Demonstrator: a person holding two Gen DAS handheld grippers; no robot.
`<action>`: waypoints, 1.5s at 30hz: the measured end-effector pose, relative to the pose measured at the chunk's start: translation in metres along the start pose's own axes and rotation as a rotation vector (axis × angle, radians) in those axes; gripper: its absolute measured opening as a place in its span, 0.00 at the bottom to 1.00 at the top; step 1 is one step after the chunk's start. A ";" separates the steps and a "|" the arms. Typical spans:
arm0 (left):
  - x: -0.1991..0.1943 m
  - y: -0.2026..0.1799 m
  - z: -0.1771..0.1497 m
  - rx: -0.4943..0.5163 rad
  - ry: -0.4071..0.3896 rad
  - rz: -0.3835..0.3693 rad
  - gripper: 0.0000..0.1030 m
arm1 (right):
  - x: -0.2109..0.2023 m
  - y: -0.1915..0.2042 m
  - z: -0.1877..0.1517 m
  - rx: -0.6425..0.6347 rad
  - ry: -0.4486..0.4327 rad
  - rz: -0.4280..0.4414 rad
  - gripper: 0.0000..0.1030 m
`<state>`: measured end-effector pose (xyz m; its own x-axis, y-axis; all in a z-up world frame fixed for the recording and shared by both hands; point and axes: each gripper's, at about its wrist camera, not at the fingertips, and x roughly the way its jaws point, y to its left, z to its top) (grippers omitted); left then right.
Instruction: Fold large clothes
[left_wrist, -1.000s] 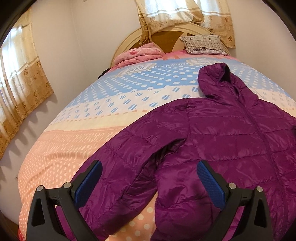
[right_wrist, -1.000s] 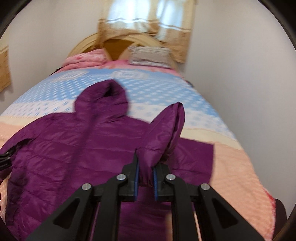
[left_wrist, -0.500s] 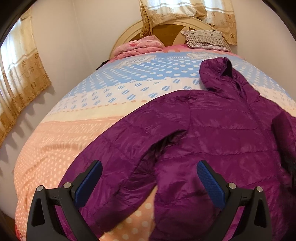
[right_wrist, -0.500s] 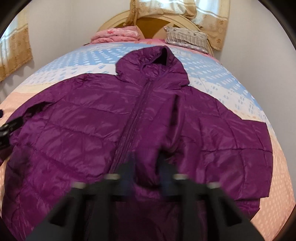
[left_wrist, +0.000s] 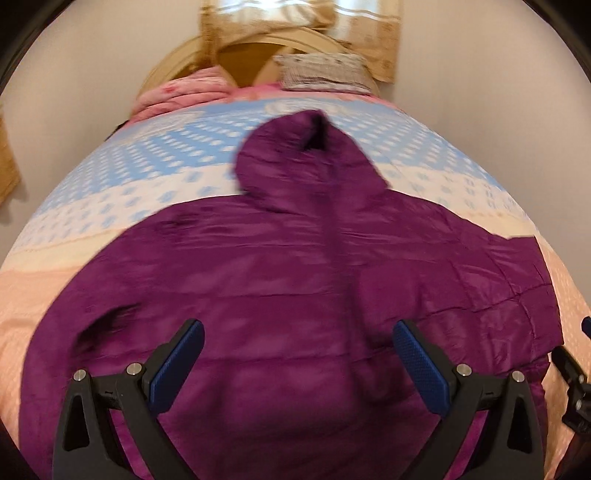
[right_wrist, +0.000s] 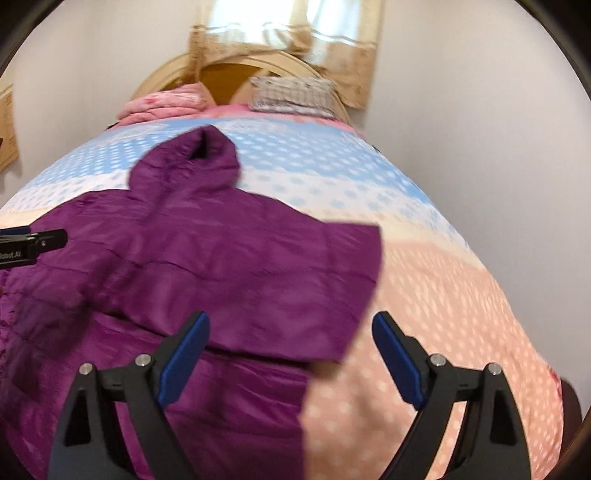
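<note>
Left gripper (left_wrist: 297, 363) spread wide, empty, above the purple jacket (left_wrist: 295, 288). Right gripper (right_wrist: 291, 354) likewise spread, empty; folded sleeve (right_wrist: 295, 269) just ahead. Jacket flat on bed (right_wrist: 424, 288), hood (left_wrist: 299, 162) farthest away.

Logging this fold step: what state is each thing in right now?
Purple jacket: spread flat on the bed, zipped, hood toward the headboard.
Right sleeve: folded in over the front.
Left claw: open, empty, above the jacket.
Right claw: open, empty.
</note>
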<state>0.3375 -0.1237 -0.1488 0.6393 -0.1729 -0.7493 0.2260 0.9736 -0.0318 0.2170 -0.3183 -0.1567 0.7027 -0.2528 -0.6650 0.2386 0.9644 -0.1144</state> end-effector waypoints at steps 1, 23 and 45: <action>0.006 -0.007 0.001 0.008 0.010 -0.021 0.99 | 0.002 -0.005 -0.002 0.000 0.006 -0.005 0.89; -0.004 0.045 -0.022 0.113 -0.088 0.150 0.10 | 0.021 -0.027 -0.008 0.030 0.090 0.020 0.68; 0.055 0.045 -0.014 -0.037 -0.035 0.262 0.96 | 0.116 -0.007 0.035 0.077 0.116 0.051 0.33</action>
<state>0.3726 -0.0873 -0.2008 0.6977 0.0811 -0.7118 0.0231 0.9905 0.1354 0.3200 -0.3576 -0.2076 0.6345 -0.1883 -0.7497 0.2584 0.9657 -0.0239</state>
